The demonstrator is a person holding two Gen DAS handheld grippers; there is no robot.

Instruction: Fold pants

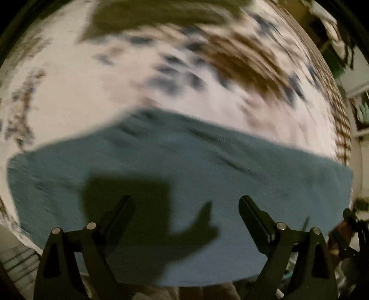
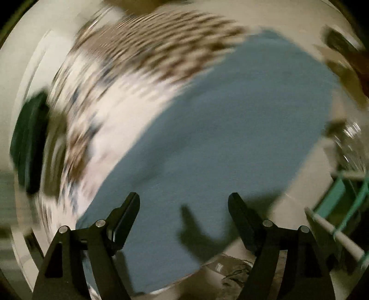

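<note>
The teal-blue pants (image 1: 184, 173) lie folded as a flat band on a white cloth with brown and blue patterns (image 1: 92, 92). My left gripper (image 1: 184, 200) is open and empty, held above the near part of the pants, and casts a shadow on them. In the right wrist view the pants (image 2: 230, 127) run diagonally from lower left to upper right. My right gripper (image 2: 184, 198) is open and empty above their near end. Both views are blurred by motion.
The patterned cloth (image 2: 129, 76) covers a round table. A dark green object (image 2: 30, 138) sits at its left edge. A teal rack (image 2: 346, 196) stands at the right. Shelves (image 1: 359, 110) show at the far right. A dark patch (image 1: 161, 16) lies at the table's far side.
</note>
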